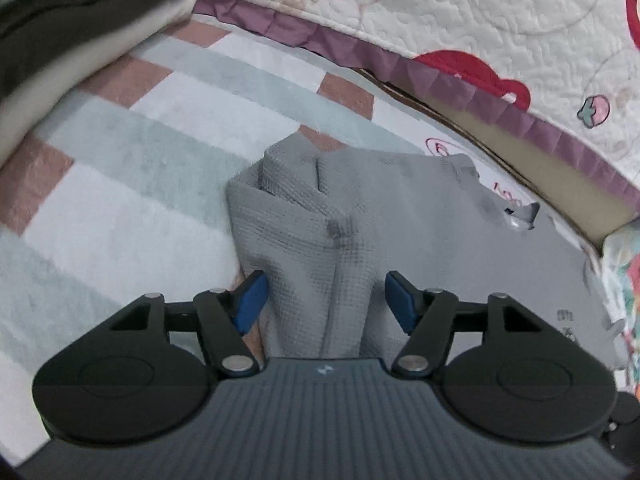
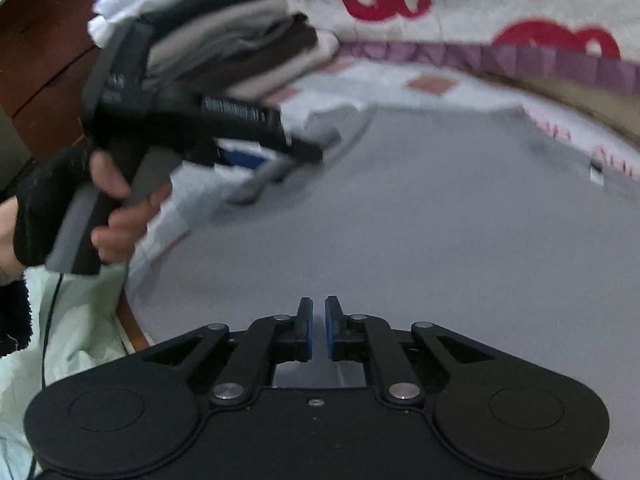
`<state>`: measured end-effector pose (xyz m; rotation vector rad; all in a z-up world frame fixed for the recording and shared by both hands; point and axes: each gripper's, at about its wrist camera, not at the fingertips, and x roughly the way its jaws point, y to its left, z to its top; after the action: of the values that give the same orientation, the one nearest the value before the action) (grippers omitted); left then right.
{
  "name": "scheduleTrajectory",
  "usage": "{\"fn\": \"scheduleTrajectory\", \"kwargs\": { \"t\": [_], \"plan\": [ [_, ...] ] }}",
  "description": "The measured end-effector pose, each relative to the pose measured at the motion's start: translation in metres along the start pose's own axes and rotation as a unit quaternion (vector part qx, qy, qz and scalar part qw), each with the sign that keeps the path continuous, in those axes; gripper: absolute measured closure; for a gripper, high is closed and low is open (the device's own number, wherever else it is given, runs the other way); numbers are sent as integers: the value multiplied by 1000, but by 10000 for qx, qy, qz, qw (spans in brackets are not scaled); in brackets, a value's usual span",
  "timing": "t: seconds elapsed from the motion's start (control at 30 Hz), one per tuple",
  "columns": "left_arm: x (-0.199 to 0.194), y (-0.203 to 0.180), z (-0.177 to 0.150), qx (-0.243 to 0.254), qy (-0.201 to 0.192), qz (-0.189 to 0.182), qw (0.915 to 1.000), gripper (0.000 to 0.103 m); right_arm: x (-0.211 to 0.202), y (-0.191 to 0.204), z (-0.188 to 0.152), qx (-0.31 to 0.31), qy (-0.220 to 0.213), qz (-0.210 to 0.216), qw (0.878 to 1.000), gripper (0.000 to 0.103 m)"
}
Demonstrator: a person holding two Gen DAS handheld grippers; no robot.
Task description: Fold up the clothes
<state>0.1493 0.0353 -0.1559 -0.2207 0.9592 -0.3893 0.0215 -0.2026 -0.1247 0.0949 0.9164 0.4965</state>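
– Where is the garment?
– A grey waffle-knit garment (image 1: 352, 236) lies spread on the checked blanket (image 1: 132, 168), its left side folded in over itself, a small label (image 1: 520, 216) at its far right edge.

– And the left gripper (image 1: 326, 300)?
– Its blue pads (image 1: 250, 300) stand wide apart, a raised ridge of the grey cloth between them, not pinched.

– The right gripper (image 2: 319, 330)?
– Low over the near part of the grey cloth (image 2: 420, 220), fingers almost together, a thin gap left, nothing in it that I can make out.

– Around them?
– A stack of folded clothes (image 2: 224, 36) sits far left; a quilt (image 1: 460, 12) with red prints and a purple trim runs along the far side. A hand (image 2: 116, 208) grips the left gripper's handle.
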Motion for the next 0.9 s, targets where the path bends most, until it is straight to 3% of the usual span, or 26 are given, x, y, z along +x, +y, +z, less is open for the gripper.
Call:
{"fn": "scheduleTrajectory", "kwargs": {
  "t": [0.03,0.07,0.2,0.27,0.3,0.33,0.47,0.5,0.53,0.6,0.7,0.83,0.9],
  "plan": [
    [0,-1,0,57,12,150,9999,75,1,-2,-4,107,29,19,9999,91],
    [0,-1,0,114,24,300,9995,98,1,-4,-8,208,51,41,9998,91],
    [-42,16,-5,-487,-724,571,9945,99,-9,-8,-17,382,37,162,9991,89],
    [-78,27,-18,-1130,-1426,604,9814,99,-14,-9,-21,323,89,194,9992,86],
    [-91,29,-30,-1389,-1679,684,9736,98,-17,-10,-24,276,122,201,9993,78],
    [-97,28,-40,-1542,-1779,877,9679,97,-18,-12,-28,255,134,195,9994,78],
    [-81,29,-57,-1337,-1378,1567,9688,87,-29,-30,-40,597,12,421,9973,78],
    [-78,29,-59,-1291,-1219,1706,9692,85,-38,-37,-41,703,-18,295,9971,78],
    [-82,30,-61,-1297,-1171,1634,9709,83,-47,-45,-42,809,-47,169,9966,78],
    [-94,29,-67,-1352,-1165,1321,9751,66,-66,-60,-43,1019,-106,-82,9947,72],
    [-105,24,-71,-1134,-1092,753,9847,59,-94,-84,-46,1373,-211,-452,9893,67],
    [-95,14,-42,-436,-1233,1003,9863,57,-144,-149,-65,2298,-500,-733,9692,67],
    [-76,11,-16,200,-1061,1049,9886,44,-154,-165,-68,2187,-436,-1220,9672,66]
  ]
}}
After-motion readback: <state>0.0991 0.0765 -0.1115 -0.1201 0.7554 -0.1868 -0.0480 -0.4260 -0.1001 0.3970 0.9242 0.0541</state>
